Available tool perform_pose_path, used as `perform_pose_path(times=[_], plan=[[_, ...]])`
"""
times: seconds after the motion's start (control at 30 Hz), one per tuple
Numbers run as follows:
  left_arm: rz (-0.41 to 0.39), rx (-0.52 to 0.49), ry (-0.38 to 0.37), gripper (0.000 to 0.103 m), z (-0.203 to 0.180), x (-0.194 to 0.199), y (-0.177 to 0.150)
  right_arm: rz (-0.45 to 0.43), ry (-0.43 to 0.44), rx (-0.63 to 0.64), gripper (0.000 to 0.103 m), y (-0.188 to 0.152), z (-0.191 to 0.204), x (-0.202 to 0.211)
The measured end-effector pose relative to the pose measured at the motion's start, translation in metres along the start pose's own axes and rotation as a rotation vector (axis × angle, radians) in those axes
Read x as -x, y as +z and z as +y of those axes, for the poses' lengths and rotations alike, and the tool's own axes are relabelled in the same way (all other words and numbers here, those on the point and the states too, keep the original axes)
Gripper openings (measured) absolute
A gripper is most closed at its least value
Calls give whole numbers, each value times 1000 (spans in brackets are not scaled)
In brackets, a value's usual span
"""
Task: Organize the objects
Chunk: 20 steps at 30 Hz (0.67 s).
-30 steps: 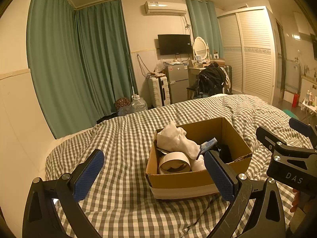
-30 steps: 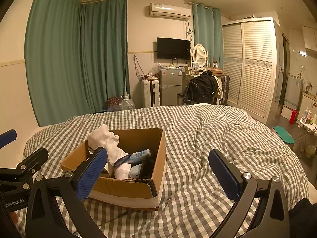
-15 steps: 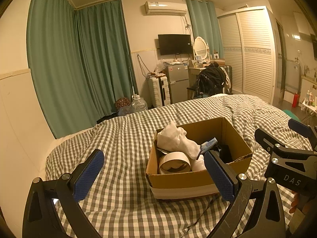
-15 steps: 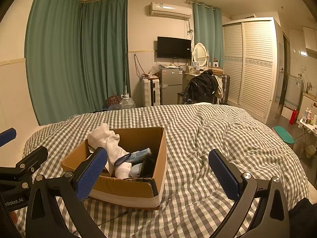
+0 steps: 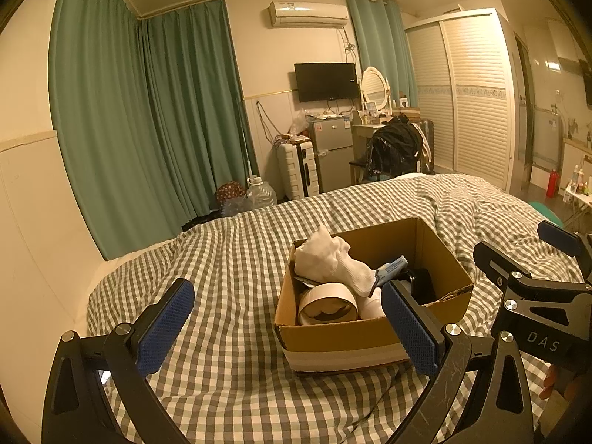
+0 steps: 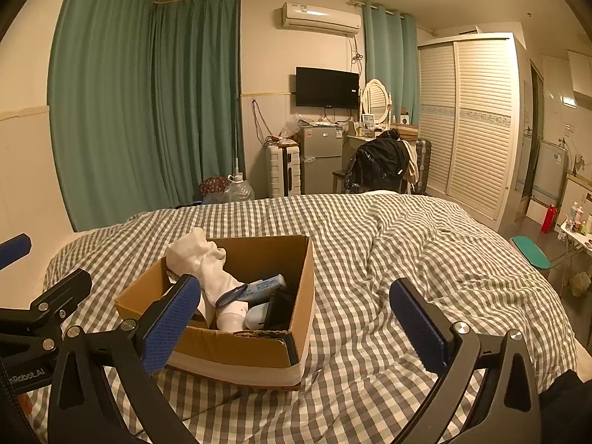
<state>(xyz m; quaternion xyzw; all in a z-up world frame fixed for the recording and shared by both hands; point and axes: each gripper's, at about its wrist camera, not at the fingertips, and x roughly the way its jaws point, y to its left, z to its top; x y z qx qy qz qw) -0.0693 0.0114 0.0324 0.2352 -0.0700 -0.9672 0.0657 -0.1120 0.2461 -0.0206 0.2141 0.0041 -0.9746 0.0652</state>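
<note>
Left wrist view first: the left gripper (image 5: 286, 327) hangs low in the frame, fingers (image 5: 164, 327) spread wide with nothing between them. Right of centre sits the cardboard box (image 5: 355, 336) on the checked bed cover (image 5: 229, 259), its near wall partly behind the right-hand blue pad. Inside, a white sock (image 5: 329, 261) is heaped at the upper left, a tape roll (image 5: 327, 305) lies on its side below it, and a blue tube (image 5: 392, 268) pokes out beside a dark item too shadowed to identify. At the right edge, the right gripper (image 5: 532, 288) juts in, just beside the box.

Over to the right wrist view: the right gripper (image 6: 296, 327) is also parted wide and empty, fingers (image 6: 418, 323) over the bed cover (image 6: 388, 244). The box (image 6: 240, 351) sits lower left, partly behind the left-hand pad; the sock (image 6: 203, 262) drapes over its contents, the tube (image 6: 264, 285) lies mid-box. The left gripper (image 6: 33, 318) shows at the left edge.
</note>
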Motion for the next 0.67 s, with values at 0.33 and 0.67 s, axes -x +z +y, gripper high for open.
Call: perform_pose_path(times=[0.33,0.67], plan=[[3,0,1,103,0,-1,0,5,2,5,102,-1,1,-1],[2,3,17,103,1,-1,-3,13,-1,5,102,-2,1,-1]])
